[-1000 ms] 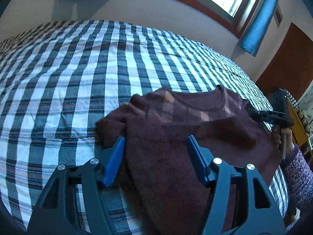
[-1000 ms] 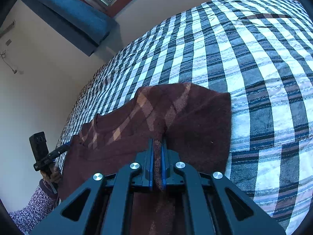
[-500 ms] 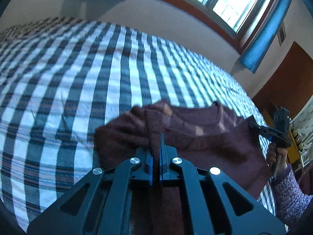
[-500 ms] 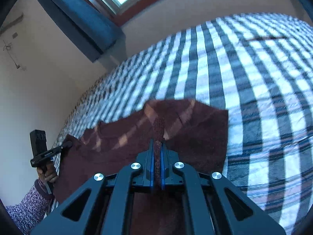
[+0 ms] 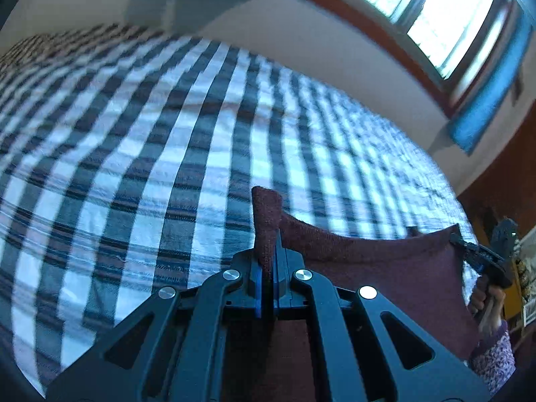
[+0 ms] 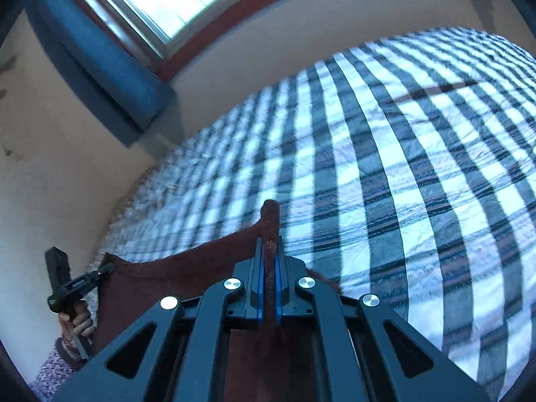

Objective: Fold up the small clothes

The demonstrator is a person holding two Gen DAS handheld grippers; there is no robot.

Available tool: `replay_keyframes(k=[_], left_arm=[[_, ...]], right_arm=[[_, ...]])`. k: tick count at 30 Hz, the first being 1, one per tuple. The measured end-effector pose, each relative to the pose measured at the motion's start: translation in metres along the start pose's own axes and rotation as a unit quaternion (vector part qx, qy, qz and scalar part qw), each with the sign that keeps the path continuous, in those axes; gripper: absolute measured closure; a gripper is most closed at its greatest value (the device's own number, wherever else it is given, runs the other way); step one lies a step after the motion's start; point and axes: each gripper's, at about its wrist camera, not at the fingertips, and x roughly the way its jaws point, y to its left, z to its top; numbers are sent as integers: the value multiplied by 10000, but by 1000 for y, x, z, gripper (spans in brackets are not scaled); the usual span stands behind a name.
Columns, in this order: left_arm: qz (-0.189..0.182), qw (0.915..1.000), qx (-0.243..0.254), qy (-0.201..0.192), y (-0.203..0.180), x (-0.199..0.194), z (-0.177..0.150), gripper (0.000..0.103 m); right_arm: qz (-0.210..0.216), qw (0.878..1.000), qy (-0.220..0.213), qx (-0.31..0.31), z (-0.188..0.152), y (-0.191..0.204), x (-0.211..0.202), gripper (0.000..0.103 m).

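While the dark maroon knitted sweater is held up off the bed, its upper edge is stretched in a sagging line between the two tools, low in both frames. In the left wrist view, a fold of that edge is pinched between the blue pads of the left gripper, whose jaws are pressed tight on the cloth, a tab of knit standing up above them at lower centre. At the right edge of the same frame the far corner is gripped by the right gripper, held in a hand with a speckled purple sleeve below it. In the right wrist view the right gripper is likewise clamped on a strip of the sweater, and the left gripper is seen at the lower left, biting the opposite corner. Behind and beneath the garment, the blue, white and dark checked bedspread fills the middle of both frames. A pale wall, a bright window with a reddish-brown frame and a blue curtain are seen along the top.
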Motion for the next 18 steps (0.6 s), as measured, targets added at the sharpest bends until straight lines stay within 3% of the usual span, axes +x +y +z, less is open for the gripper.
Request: replay_keyframes(k=[3,9,11,13,18], left_arm=[[182,9995,-15,242,4,20,-5,100],[102,9994,-134,316,11,20,-6,96],[-62,9989,-366,304,15,5,-9,85],[-142,9981,-552,239,20,-10,-14,58],[1,9969,-772,117,26,-76,-67,37]], right_arm=[[-109,9996,235,70,-1,-9,16,99],[60,9983,420,397,2,-21,17,96],[175,9971,409,620,-2,-23,3,82],[283,9954,404,819,-12,-26,-20,67],[172,9956,467,797,-54,-26,-75,49]])
